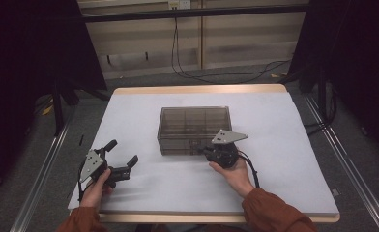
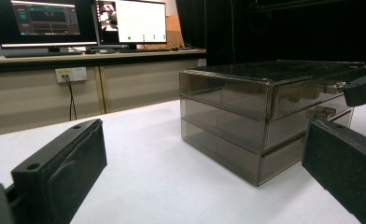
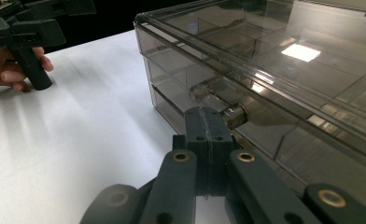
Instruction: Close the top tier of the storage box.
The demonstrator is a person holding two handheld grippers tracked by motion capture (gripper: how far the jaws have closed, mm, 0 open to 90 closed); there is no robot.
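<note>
Centrally on the white table point(image 1: 284, 145) sat a smoky clear drawer box point(image 1: 193, 126), 3 drawers stacked, handles facing the person. Right gripper point(image 3: 208, 120) was at the box's front w/ jaws clenched flat together, tips just beside a drawer knob point(image 3: 233, 115), nothing between them; likely lined up to hook or pull it. Left gripper point(image 1: 121, 153) rested well apart at the table's left, jaws released wide, prob. waiting to steady the box.
</note>
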